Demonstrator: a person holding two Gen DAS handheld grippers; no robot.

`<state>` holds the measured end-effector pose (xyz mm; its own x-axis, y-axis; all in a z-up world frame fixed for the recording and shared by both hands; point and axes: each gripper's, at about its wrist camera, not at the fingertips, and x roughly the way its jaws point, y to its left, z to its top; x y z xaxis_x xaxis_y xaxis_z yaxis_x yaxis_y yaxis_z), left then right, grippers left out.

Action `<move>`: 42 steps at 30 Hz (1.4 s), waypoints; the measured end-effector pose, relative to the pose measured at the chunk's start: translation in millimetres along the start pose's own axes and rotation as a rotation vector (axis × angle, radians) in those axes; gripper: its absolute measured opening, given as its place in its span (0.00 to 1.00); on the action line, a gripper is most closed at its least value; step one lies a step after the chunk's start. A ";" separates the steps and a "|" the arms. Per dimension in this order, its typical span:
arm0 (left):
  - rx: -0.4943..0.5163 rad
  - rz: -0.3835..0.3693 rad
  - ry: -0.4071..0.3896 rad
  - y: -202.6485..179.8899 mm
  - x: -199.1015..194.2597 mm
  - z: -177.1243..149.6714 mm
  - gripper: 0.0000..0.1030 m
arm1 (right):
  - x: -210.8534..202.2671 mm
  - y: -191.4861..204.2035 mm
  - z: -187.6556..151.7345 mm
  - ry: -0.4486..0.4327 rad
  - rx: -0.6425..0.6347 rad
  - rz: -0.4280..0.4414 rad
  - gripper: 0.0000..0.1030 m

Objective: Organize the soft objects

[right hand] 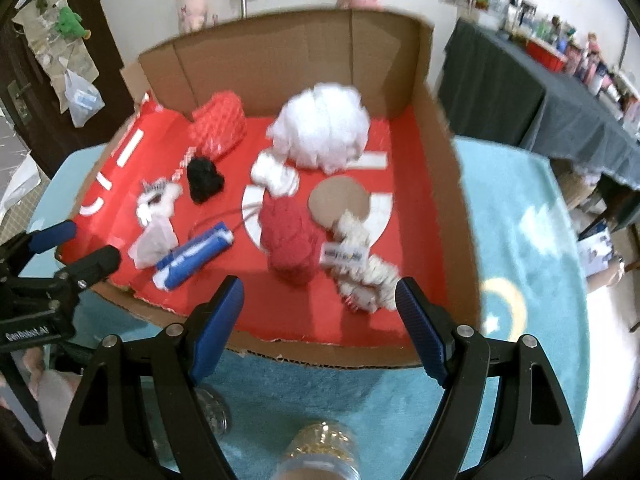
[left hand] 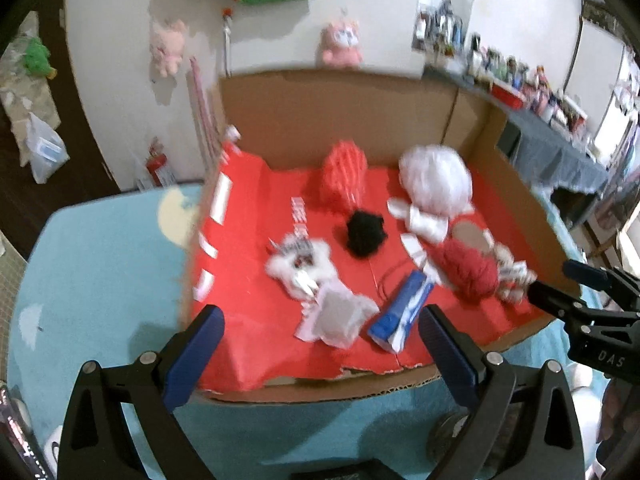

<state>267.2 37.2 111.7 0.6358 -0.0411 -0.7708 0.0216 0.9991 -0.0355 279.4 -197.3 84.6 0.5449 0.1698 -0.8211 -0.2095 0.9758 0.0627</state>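
1. The cardboard box, lined with red paper and cut low at its near side, is the landmark; the soft objects all lie inside it.
2. The right hand-held gripper hovers over the box's near rim with its jaws spread wide and nothing between them. Just beyond its fingertips lie the red yarn ball and, touching that ball on the right, a cream knitted piece with a label.
3. The left hand-held gripper is also open and empty, poised over the near rim towards the box's left. Just past its fingertips lie a blue-and-white roll and a small grey-white pouch.
4. Deeper in the box sit a black fluffy tuft, a white fluffy toy, a small white bundle, an orange-red mesh puff and a large white mesh puff, the last two close to the box's back wall.
5. The box rests on a light blue cloth printed with a moon and stars.
6. Behind the box, pink plush toys hang on a white wall; right of the box stands a table under a dark cover, crowded with small items too blurred to name.
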 end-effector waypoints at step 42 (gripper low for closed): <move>0.004 -0.022 -0.012 -42.3 -44.5 -208.0 1.00 | -51.6 13.7 -214.0 -0.122 -0.007 -0.074 0.94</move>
<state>77.5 -4.5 15.2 0.6441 -0.0634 -0.7623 0.0393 0.9980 -0.0498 74.6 -222.2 6.4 0.6538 0.1130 -0.7482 -0.1706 0.9853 -0.0003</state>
